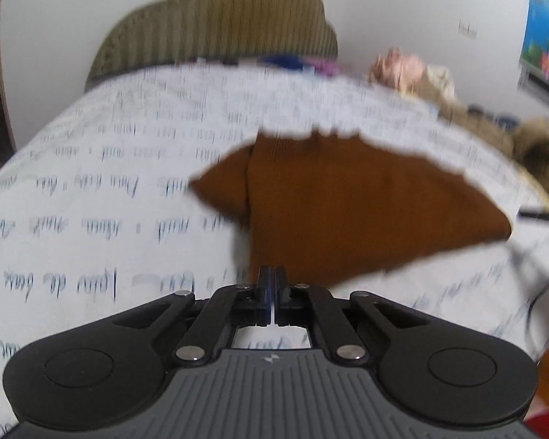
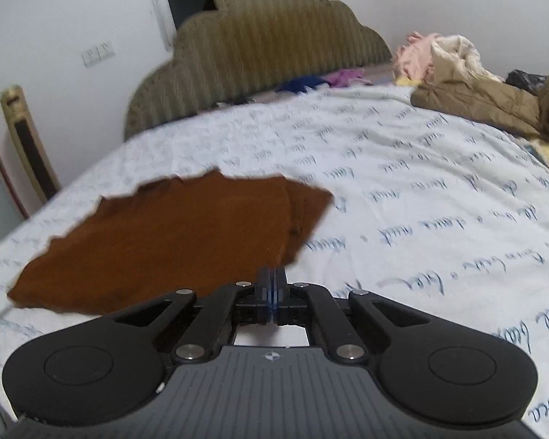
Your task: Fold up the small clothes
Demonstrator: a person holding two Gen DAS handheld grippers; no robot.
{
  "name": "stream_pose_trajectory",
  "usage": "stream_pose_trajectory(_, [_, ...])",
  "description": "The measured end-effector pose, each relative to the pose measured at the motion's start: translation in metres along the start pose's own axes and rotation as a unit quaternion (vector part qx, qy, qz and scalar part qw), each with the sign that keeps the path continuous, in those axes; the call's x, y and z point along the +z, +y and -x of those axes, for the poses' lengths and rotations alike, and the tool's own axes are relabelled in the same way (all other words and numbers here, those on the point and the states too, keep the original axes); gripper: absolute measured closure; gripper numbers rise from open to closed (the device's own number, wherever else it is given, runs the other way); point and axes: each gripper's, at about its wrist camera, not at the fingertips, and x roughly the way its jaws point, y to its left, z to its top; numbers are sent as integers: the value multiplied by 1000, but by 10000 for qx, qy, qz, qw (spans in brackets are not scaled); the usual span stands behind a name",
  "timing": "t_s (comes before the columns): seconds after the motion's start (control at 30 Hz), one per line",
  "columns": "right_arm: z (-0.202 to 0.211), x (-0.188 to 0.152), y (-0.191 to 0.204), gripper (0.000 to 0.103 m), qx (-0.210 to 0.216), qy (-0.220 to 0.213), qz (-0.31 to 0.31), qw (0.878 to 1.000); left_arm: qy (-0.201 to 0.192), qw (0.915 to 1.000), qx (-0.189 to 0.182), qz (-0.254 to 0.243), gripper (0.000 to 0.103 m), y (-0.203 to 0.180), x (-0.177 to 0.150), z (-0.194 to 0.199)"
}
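Observation:
A small brown knit garment [image 1: 351, 208] hangs stretched above a white bed sheet with blue script print [image 1: 91, 190]. My left gripper [image 1: 272, 272] is shut on its near left edge. In the right wrist view the same brown garment [image 2: 172, 241] spreads to the left, and my right gripper [image 2: 272, 274] is shut on its near right corner. A folded layer shows at each held end. The far edge of the garment looks ragged from motion blur.
An olive padded headboard [image 2: 260, 47] stands at the far end of the bed. A heap of pink, cream and tan clothes [image 2: 457, 69] lies at the far right. Blue and purple items [image 2: 318, 80] lie by the headboard. A cable [image 1: 538, 285] runs at the right.

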Motion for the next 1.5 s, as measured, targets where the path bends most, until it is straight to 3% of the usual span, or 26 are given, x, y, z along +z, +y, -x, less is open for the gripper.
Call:
stream_pose_trajectory(0.07, [-2, -4, -6, 81, -172, -24, -132, 9998, -4, 9999, -5, 140, 101, 5, -2, 0])
stream_pose_trajectory(0.1, [-1, -5, -10, 63, -228, -85, -298, 9993, -105, 9996, -36, 272, 101, 8, -1, 4])
stream_pose_trajectory(0.13, [1, -5, -13, 51, -321, -189, -409, 9985, -243, 9989, -79, 392, 101, 10, 4, 8])
stream_pose_trajectory(0.2, [2, 0, -8, 51, -516, -377, -318, 9974, -553, 9969, -193, 523, 100, 8, 20, 15])
stream_pose_trajectory(0.27, [-2, 6, 5, 51, -369, -442, -83, 9983, -735, 9953, -309, 550, 99, -5, 39, 13])
stream_pose_trajectory(0.33, [-11, 11, 24, 50, -60, -435, 121, 9990, -706, 9960, -397, 375, 98, -27, 56, -3])
stream_pose_trajectory(0.4, [-27, 13, 43, 50, 193, -325, 303, 9988, -490, 9984, -250, 124, 98, -51, 64, -30])
stream_pose_trajectory(0.57, [-61, -1, 66, 44, 221, 206, 539, 9981, 221, 9968, 533, -557, 97, -84, 40, -89])
stream_pose_trajectory(0.63, [-62, -14, 68, 41, 244, 435, 702, 9963, 399, 9964, 469, -587, 98, -79, 22, -96])
stream_pose_trajectory(0.7, [-56, -26, 71, 40, 255, 619, 1101, 9917, 233, 9960, 430, -743, 98, -77, 10, -83])
stream_pose_trajectory(0.8, [-42, -25, 77, 39, 177, 565, 1426, 9880, 219, 9973, 258, -650, 97, -73, 19, -68])
stream_pose_trajectory(1.0, [-44, 7, 92, 38, 427, 81, 1109, 9929, -94, 9993, 279, 229, 96, -55, 66, -76])
stream_pose_trajectory(1.2, [-95, 47, 112, 34, 1273, 426, 669, 9887, 320, 9911, 454, 1206, 96, -30, 107, -132])
stream_pose_trajectory(1.37, [-163, 97, 124, 34, 1967, 860, -303, 9762, 411, 9879, 655, 1344, 96, -14, 128, -170])
stream_pose_trajectory(1.5, [-209, 114, 144, 34, 2214, 1139, -629, 9665, 451, 9880, 778, 1256, 96, -7, 132, -188])
